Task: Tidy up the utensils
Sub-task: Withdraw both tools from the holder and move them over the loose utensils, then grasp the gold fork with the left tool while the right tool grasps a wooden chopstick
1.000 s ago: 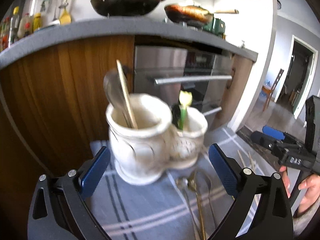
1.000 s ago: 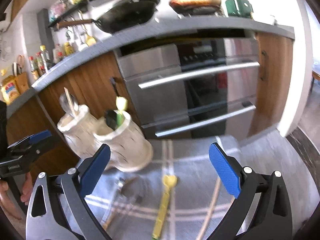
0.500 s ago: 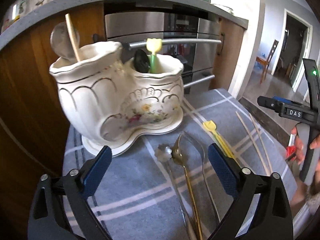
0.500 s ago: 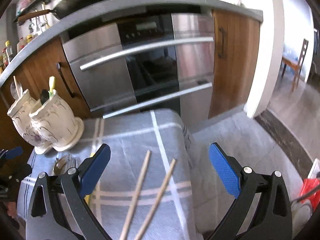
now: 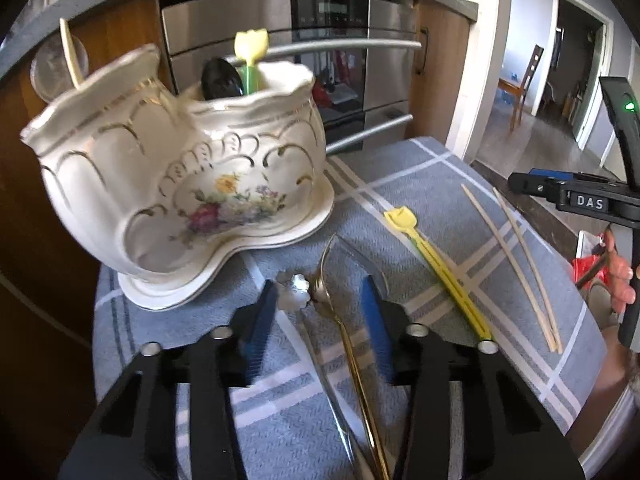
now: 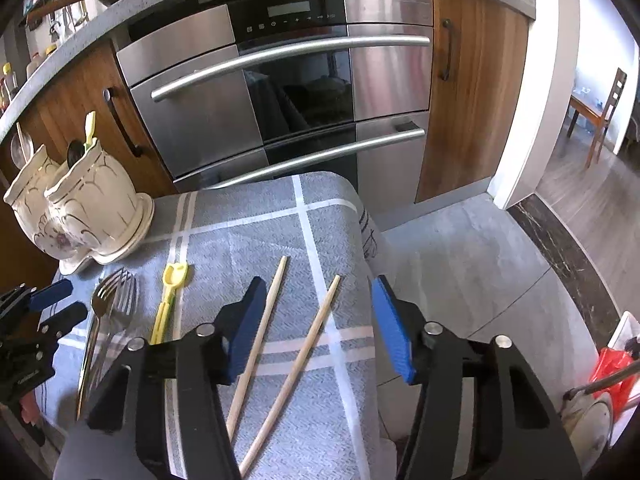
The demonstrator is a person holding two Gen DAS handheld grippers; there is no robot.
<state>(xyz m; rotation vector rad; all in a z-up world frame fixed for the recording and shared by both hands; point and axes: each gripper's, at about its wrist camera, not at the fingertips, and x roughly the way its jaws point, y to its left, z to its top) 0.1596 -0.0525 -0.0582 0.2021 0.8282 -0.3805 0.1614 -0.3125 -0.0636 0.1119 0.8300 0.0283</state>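
while both narrow, left gripper (image 5: 320,312) straddles spoon (image 5: 320,280), right gripper (image 6: 320,316) chopsticks (image 6: 280,328), unclamped.

So the surface (image 6: 248,232) has a blue-grey plaid cloth, and on it: a white ceramic holder (image 5: 180,184), gold spoon (image 5: 340,320), fork (image 6: 122,292), yellow pick (image 5: 432,264), two chopsticks (image 6: 288,344).

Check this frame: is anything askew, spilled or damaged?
Nothing spilled or damaged. The two chopsticks lie splayed apart rather than paired, and a fork, gold spoon and yellow utensil lie loose on the cloth outside the ceramic holder.
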